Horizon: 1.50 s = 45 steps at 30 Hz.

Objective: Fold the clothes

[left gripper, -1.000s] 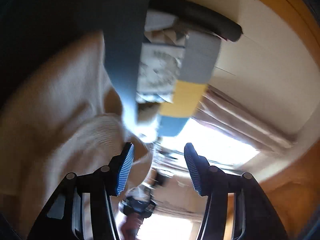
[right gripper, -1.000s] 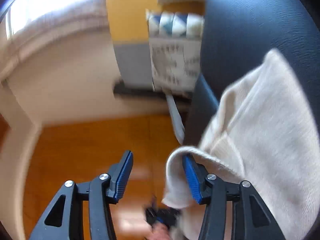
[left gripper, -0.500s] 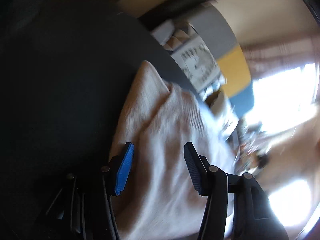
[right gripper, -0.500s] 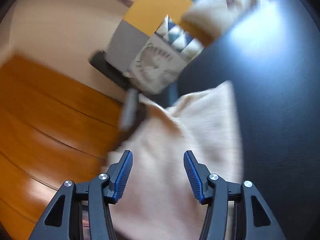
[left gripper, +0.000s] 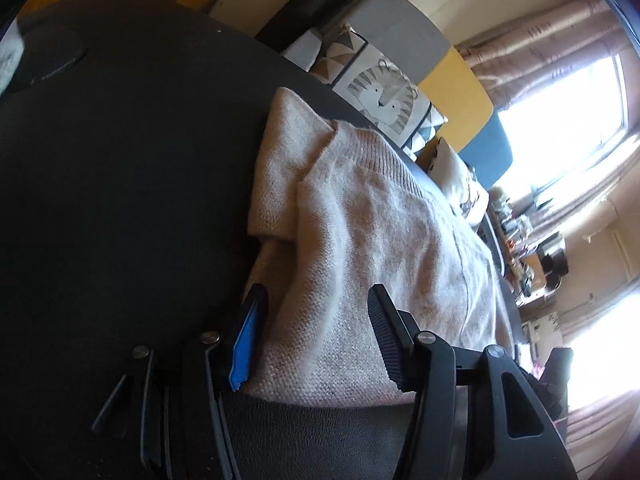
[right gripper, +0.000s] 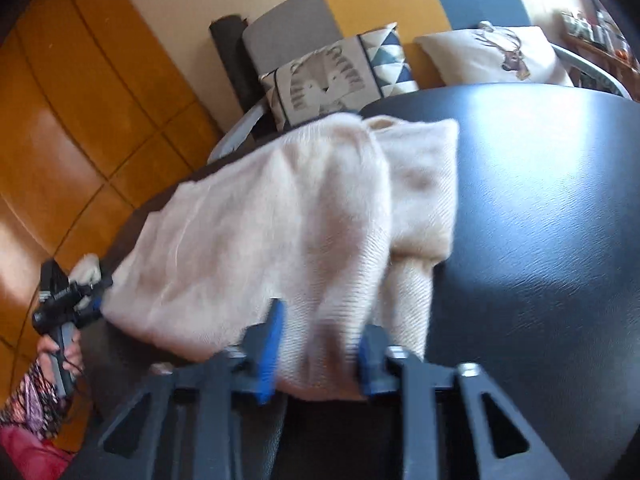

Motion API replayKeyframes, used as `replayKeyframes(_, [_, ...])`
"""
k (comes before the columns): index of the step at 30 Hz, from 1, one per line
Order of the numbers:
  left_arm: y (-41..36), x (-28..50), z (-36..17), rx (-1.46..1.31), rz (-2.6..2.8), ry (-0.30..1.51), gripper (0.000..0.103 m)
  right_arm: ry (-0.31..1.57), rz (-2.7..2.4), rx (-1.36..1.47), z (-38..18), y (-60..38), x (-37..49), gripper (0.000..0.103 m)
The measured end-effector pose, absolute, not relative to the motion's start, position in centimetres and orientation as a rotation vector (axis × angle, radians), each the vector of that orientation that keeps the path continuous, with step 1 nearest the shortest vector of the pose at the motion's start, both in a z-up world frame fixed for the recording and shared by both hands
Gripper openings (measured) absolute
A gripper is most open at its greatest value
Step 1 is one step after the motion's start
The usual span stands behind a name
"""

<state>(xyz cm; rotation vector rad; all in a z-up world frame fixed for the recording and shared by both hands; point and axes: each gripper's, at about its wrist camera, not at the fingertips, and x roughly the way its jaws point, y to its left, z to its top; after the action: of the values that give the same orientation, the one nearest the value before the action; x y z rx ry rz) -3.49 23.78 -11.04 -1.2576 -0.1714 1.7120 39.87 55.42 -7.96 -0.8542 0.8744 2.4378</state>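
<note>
Sweater (right gripper: 280, 216) now flat, right tongs (right gripper: 316, 350) closing.

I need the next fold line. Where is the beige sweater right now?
The beige sweater lies on the black table, its near edge between both tools' fingers, with the lion cushion just beyond its far end.

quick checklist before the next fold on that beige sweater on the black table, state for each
1. Right gripper on near hem of beige sweater, jaws just closing on it: ok.
2. Left gripper gripping: not ok, jaws apart, knit between them.
3. Sweater fully on black table: cannot tell, its left part lies over the edge.
4. Layers flat: not ok, bunched under top fold.
5. Table beyond sweater free: ok.
</note>
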Motion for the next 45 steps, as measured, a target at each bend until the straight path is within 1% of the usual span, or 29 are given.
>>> replayKeyframes(4, [23.9,-2.7,-10.9,-1.234,1.636,-0.074,0.055,1.020,2.456,-0.833,-8.8,55.7,40.1,0.027])
replayKeyframes(6, [24.1,-2.4,-10.7,-1.219,1.615,-0.015,0.055,1.095,2.460,-0.805,-8.9,56.2,40.8,0.031])
replayKeyframes(7, [24.2,-2.3,-10.6,-1.213,1.609,0.022,0.048,1.128,2.468,-0.793,-9.0,56.5,41.1,0.032])
replayKeyframes(8, [24.3,-2.1,-10.6,-1.210,1.613,0.067,0.026,1.133,2.477,-0.806,-9.1,56.7,41.1,0.032])
replayKeyframes(9, [24.4,-1.9,-10.6,-1.209,1.619,0.114,0.018,1.139,2.476,-0.823,-9.1,56.8,41.0,0.027])
replayKeyframes(10, [24.4,-1.8,-10.5,-1.211,1.598,0.131,0.014,1.146,2.474,-0.840,-9.1,57.0,40.9,0.020])
replayKeyframes(11, [24.4,-1.7,-10.5,-1.215,1.571,0.140,0.008,1.152,2.471,-0.857,-9.1,57.1,40.8,0.017])
replayKeyframes(12, [24.2,-1.4,-10.3,-1.205,1.531,0.140,0.005,1.159,2.469,-0.874,-9.1,57.3,40.7,0.009])
replayKeyframes(14, [23.6,-0.5,-9.8,-1.168,1.503,0.182,0.005,1.227,2.513,-0.863,-8.6,57.2,40.9,0.007])
replayKeyframes(17, [21.9,0.3,-9.8,-1.147,1.512,0.244,0.004,1.246,2.556,-0.902,-8.0,56.1,41.7,0.007])
replayKeyframes(22, [18.2,-0.1,-10.5,-1.179,1.514,0.164,0.004,1.377,2.561,-0.862,-8.4,54.2,44.1,0.005])
replayKeyframes(27, [14.6,-0.2,-11.7,-1.194,1.530,0.077,0.004,1.419,2.478,-0.819,-10.0,53.1,47.0,0.005])
replayKeyframes(29, [14.2,0.2,-11.6,-1.185,1.539,0.083,0.004,1.476,2.435,-0.774,-11.1,53.2,48.1,0.002])
replayKeyframes(30, [14.1,0.5,-11.5,-1.178,1.545,0.098,0.004,1.504,2.428,-0.739,-11.4,53.2,48.6,0.003])
replayKeyframes(34, [13.3,0.6,-11.3,-1.200,1.521,0.145,0.005,1.424,2.436,-0.795,-11.0,52.7,48.3,0.003])
replayKeyframes(36, [12.0,0.2,-11.0,-1.213,1.533,0.140,0.005,1.336,2.454,-0.878,-10.3,52.2,47.6,0.003])
replayKeyframes(37, [11.3,0.0,-10.9,-1.220,1.541,0.136,0.005,1.287,2.459,-0.906,-9.8,51.9,47.6,0.005])
replayKeyframes(38, [10.5,-0.2,-10.5,-1.219,1.577,0.131,0.005,1.189,2.443,-0.936,-9.0,51.6,47.6,0.007])
replayKeyframes(39, [9.8,-0.4,-10.0,-1.207,1.625,0.116,0.005,1.090,2.423,-0.936,-8.0,51.4,47.5,0.013])
replayKeyframes(40, [9.5,-0.4,-9.3,-1.172,1.683,0.105,0.005,0.992,2.401,-0.932,-7.1,51.2,47.5,0.023])
replayKeyframes(42, [9.5,-0.1,-7.8,-1.086,1.795,0.086,0.005,0.739,2.392,-0.864,-4.5,50.2,46.8,0.024])
replayKeyframes(45, [12.2,1.3,-6.3,-0.967,1.901,0.099,0.007,0.535,2.402,-0.832,-2.7,48.7,43.9,0.024])
